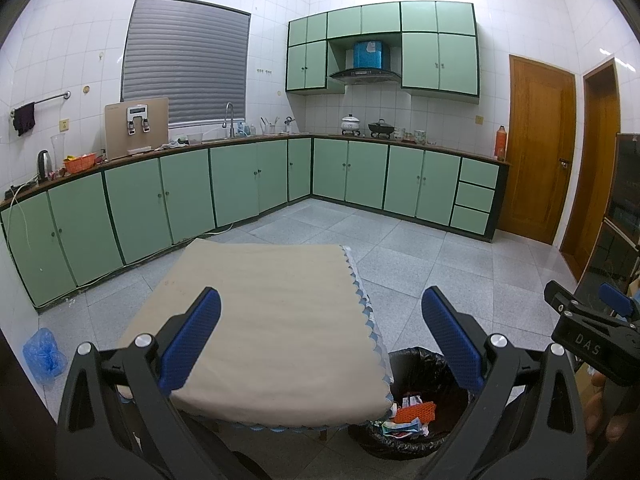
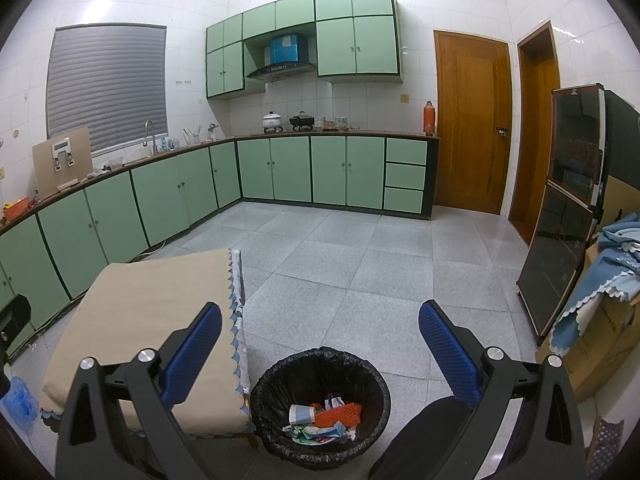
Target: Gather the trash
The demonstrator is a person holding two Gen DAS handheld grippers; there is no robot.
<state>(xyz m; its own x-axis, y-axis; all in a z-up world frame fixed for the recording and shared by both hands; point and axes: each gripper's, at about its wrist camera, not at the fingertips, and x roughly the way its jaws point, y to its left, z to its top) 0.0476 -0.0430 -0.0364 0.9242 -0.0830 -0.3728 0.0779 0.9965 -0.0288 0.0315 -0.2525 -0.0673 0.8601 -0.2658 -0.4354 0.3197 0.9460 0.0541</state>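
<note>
Here the left tool (image 1: 320, 334) hangs with its blue-padded fingers (image 1: 192, 340) spread wide and nothing between them, above the cream-covered tabletop (image 1: 272, 320), whose top is bare. The right tool (image 2: 320, 350) is likewise wide and empty, hovering over the grey tiled floor (image 2: 352, 256). The trash bin (image 2: 320, 404), lined with a black bag, stands on the floor just beside the tabletop's near corner, at about five o'clock from it in the left wrist view and at six o'clock in the right wrist view. Inside the bin lies the trash: an orange net (image 2: 340, 414), a crushed paper cup (image 2: 302, 414) just at its nine o'clock, and crumpled wrappers (image 2: 320, 434) beneath them. A blue plastic bag (image 1: 42, 354) sits on the floor at nine o'clock, well apart from the bin.
</note>
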